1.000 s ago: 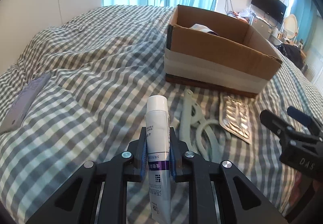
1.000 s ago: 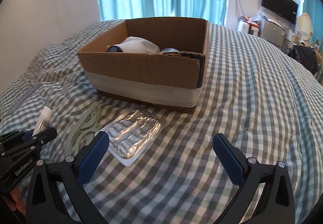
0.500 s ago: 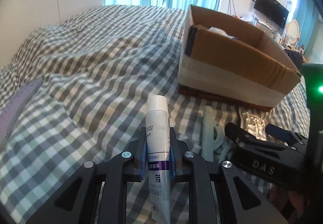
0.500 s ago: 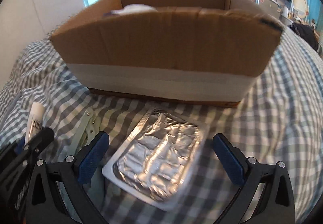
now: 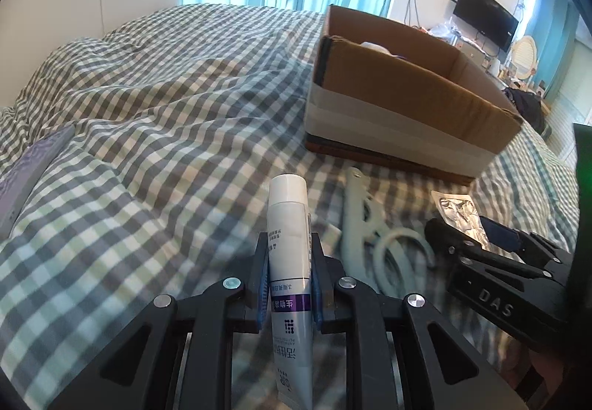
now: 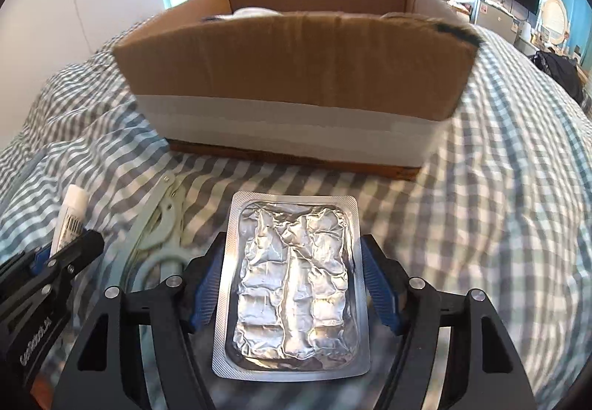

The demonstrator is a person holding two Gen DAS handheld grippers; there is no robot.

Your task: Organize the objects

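The cardboard box (image 5: 403, 91) sits on the checked bedspread (image 5: 148, 136) and serves as the landmark here. The left gripper (image 5: 289, 273) is clamped on a white tube (image 5: 288, 243), its blue pads pressing the tube's two sides. The tube's long axis runs along the fingers, with its white cap end pointing forward, away from the camera and toward the bedspread short of the box's left corner; the flat crimped end points back toward the camera.

On the near side of the box, the foil blister pack (image 6: 292, 284) lies flat on the bedspread, its long axis running toward the box's front wall, the far short edge pointing at the box. The right gripper (image 6: 292, 284) has its blue pads standing at either long edge of the pack; whether they already press on it cannot be told.

Between the tube and the pack, also in front of the box, lie pale green scissors (image 5: 366, 228), handles nearer the grippers and closed blades pointing toward the box. Something white (image 6: 251, 11) shows inside the box.
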